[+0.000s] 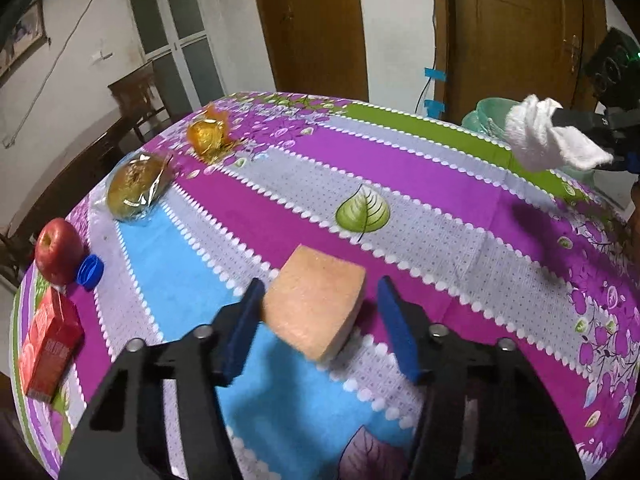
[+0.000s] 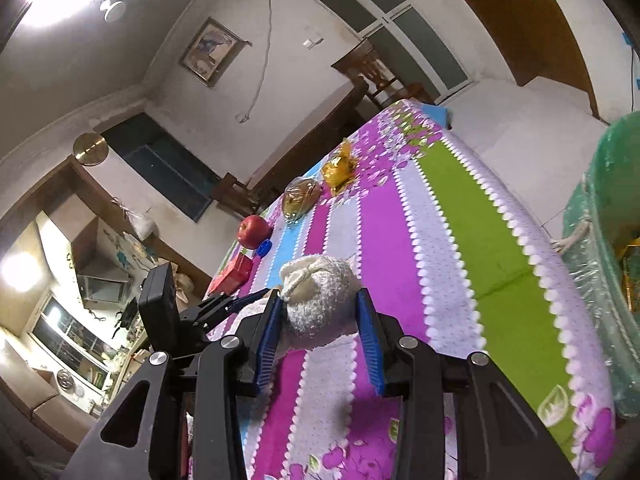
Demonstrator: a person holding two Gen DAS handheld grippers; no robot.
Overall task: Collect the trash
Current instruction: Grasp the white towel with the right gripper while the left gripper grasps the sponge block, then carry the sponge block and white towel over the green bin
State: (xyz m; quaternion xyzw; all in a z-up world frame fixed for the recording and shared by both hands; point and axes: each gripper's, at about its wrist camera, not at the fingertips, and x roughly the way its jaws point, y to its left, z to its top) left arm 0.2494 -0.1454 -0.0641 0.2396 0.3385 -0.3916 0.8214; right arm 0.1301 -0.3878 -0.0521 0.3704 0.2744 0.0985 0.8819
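Sponge [image 1: 316, 306], orange block, lies on desk [image 1: 440, 184] between left gripper [image 1: 320, 316] pads; near pad touches one end, far pad stands clear, jaws part-spread. Long axis runs roughly across jaw gap, one corner pointing back toward camera. Right gripper [image 2: 320, 336] pinches crumpled white tissue [image 2: 320, 300], aloft near green-lined bin [image 2: 600, 240]. Bin cut off at frame edge; contents unclear.

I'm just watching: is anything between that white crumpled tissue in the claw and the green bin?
Nothing visible. The right gripper holds the tissue above the tablecloth, and only bare cloth lies between it and the green bin past the table's edge.
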